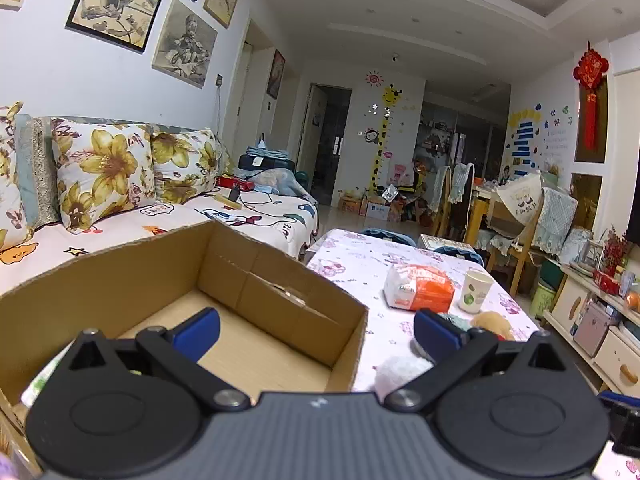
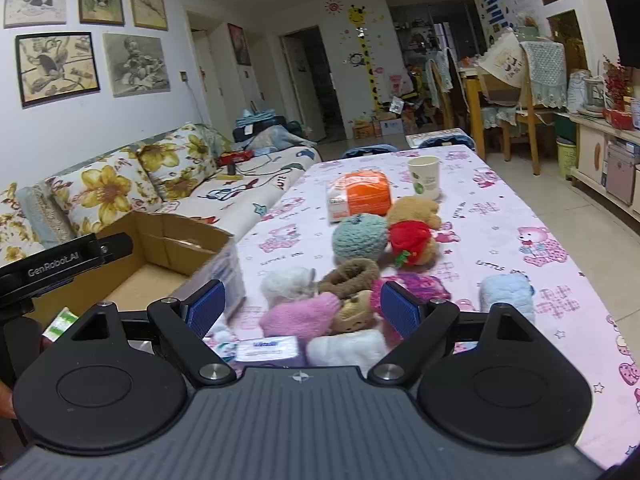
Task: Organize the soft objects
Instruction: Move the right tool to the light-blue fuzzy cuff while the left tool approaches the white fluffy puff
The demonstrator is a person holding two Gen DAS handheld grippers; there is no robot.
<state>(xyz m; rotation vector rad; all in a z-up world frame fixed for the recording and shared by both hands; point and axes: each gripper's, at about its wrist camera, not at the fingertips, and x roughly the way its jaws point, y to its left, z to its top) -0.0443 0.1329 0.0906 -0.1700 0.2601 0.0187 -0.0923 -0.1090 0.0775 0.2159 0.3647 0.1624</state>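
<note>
**Soft toys heaped beside an open carton, both tools spread wide and empty**

At the far left the cardboard box (image 2: 160, 248) stands open on the surface (image 2: 500, 216), just beside the heap; little shows inside it but its bare floor and something green and white at the near corner. The left tool (image 1: 316, 330) hovers over the box's near right corner with its blue pads spread wide and nothing between them.

Right of the box lies the pile of soft objects. A white fluffy piece (image 2: 286, 282) and a pink fuzzy one (image 2: 298, 316) sit nearest the carton, touching a brown plush slipper-like toy (image 2: 352, 276). Behind them is a pale green yarn ball (image 2: 360, 236), then a tan bear in a red top (image 2: 414, 232). Further right, apart from the heap, lies a light blue rolled cloth (image 2: 506, 292). The right tool (image 2: 302, 308) points at the pile, its jaws wide and empty too.

All of these look light and squashy; they should compress rather than slip, and nothing seems fragile. A pinch across the thickest middle of each piece looks safest, since loose fluff at an edge may pull free. The yarn ball may roll if nudged.
</note>
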